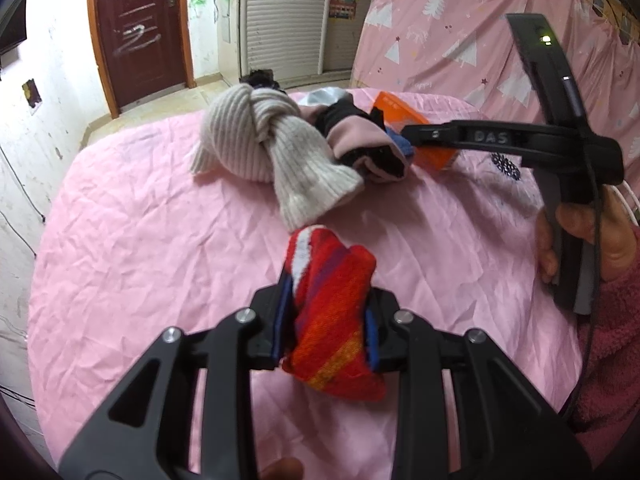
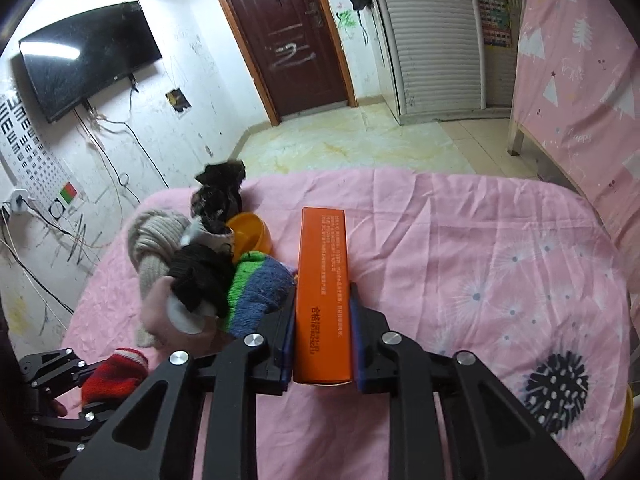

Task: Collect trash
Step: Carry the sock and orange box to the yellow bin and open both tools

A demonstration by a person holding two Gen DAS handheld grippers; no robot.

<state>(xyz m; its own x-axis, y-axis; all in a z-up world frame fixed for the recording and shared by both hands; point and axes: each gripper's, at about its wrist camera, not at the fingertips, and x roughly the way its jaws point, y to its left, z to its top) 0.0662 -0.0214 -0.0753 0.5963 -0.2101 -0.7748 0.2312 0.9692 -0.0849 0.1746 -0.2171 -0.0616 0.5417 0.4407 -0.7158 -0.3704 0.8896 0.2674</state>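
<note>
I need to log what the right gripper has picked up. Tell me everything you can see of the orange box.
The orange box is long, narrow and rectangular, apparently cardboard, with small white print along its top face. It lies lengthwise along the right gripper, pointing away from the camera, clamped on both long sides between the blue-padded fingers. It sits low over the pink sheet; contact is unclear. Its left side touches a green-and-blue knitted item. It looks closed and undamaged.

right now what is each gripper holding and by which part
The left gripper clamps the red striped sock bundle across its middle. The right gripper grips the orange box by its long sides, near the near end.
</note>
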